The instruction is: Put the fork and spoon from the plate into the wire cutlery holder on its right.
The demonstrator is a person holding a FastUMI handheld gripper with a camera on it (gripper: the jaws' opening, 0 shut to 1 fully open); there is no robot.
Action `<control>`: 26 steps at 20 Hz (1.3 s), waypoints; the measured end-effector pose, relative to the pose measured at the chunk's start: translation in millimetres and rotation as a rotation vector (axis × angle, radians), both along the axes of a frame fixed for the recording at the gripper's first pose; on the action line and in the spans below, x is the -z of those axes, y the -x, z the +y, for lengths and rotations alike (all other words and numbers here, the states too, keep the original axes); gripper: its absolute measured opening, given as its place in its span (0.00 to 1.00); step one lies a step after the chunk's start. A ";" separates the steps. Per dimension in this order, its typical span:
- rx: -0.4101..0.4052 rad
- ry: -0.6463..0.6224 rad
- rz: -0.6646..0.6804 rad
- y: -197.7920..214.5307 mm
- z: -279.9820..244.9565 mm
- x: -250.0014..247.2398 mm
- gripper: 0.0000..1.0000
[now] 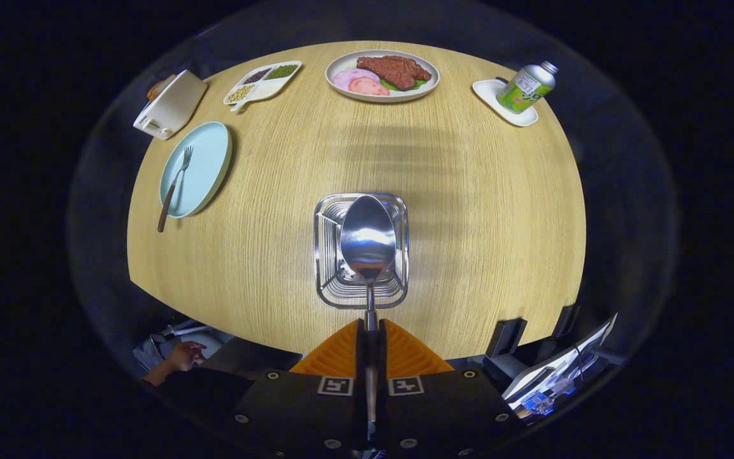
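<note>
The tongs (371,325) grip the spoon (367,237) by its handle over the wire cutlery holder (361,251); the fork (174,187) lies on the plate (208,167).

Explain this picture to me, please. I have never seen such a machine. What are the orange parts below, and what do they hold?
The camera rides on a hand-held gripper and looks along its two orange fingers. They are closed on the handle of a spoon, whose bowl hangs over the wire cutlery holder. All stands on a round wooden table. Left of the holder lies a fork on a blue plate. Beyond are a toaster, a divided dish of beans, a plate of meat and a can on a small tray.
</note>
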State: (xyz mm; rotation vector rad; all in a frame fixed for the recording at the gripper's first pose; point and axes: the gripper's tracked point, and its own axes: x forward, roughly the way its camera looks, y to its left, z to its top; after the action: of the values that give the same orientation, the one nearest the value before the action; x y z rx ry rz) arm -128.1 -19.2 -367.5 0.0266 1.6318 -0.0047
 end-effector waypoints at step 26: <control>-0.012 0.010 -1.286 -220.1 126.0 -220.7 0.78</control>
State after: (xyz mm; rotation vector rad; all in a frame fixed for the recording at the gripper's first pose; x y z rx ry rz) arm 92.0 106.9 -146.8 0.0072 0.3456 0.0113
